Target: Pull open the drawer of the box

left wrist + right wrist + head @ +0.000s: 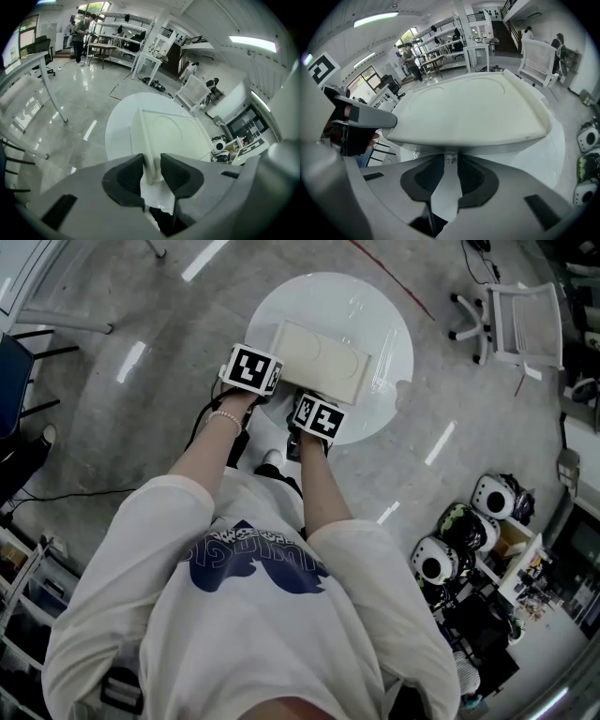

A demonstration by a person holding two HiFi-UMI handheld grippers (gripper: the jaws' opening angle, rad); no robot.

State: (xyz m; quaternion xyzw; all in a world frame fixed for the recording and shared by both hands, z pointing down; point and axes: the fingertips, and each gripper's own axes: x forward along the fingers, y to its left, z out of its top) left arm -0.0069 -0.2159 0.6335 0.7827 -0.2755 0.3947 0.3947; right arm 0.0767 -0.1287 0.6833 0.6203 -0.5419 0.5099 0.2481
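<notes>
Head view: one box (323, 360), one round table (377, 307).

The left arm (208, 444) and right arm (323, 486) reach forward, side by side. The left gripper (152, 172) has its jaws clamped on the box (174, 132) edge — the right gripper (450, 163) pinches the small clear knob (450, 157).

Cream box (323, 357), glossy white table (384, 329), grey floor (141, 381)
</notes>
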